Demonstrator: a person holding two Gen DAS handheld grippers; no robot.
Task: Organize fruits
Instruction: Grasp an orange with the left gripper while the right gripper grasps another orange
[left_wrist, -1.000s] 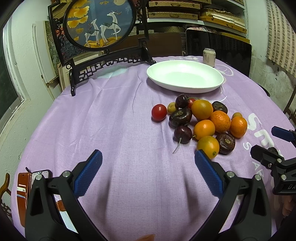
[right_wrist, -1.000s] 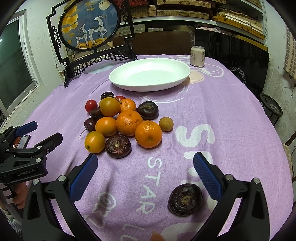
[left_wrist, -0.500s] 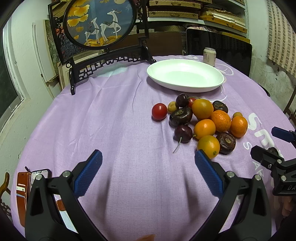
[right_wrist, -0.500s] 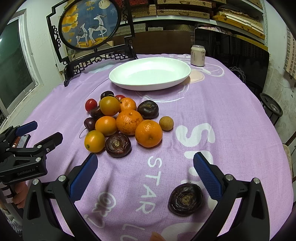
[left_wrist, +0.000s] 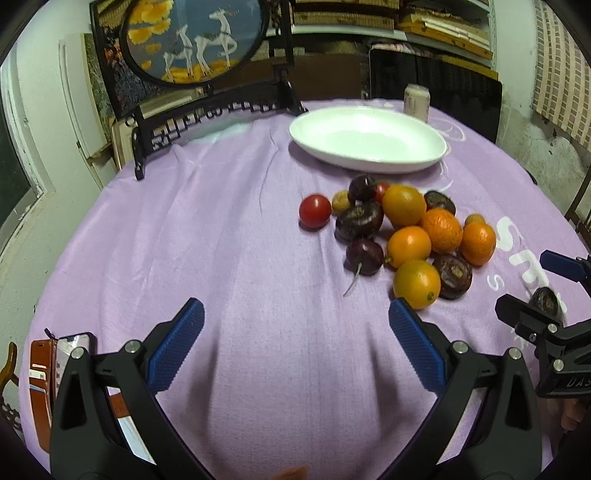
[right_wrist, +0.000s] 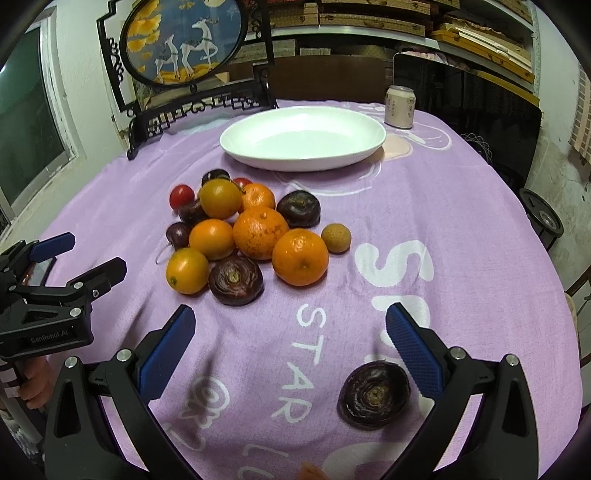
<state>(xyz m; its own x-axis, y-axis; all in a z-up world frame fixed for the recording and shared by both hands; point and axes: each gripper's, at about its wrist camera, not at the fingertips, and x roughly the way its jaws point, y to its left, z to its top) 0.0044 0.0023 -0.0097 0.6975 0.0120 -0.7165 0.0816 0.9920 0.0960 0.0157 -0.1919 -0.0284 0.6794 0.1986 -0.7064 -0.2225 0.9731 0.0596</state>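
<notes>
A round table under a lilac cloth (left_wrist: 221, 240) with white lettering fills the room's middle. At its far left edge stands a dark carved frame holding an oval deer painting (right_wrist: 184, 40). Behind run wooden shelves (right_wrist: 369, 18) stacked with flat boxes. A window (right_wrist: 29, 122) is set in the pale left wall; the plaster on the right is stained.

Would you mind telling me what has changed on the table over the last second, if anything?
Nothing visibly changed. The left gripper and right gripper stay open and hover where they were, holding nothing. The fruit pile, the lone dark fruit near the right gripper and the empty white dish have not moved.
</notes>
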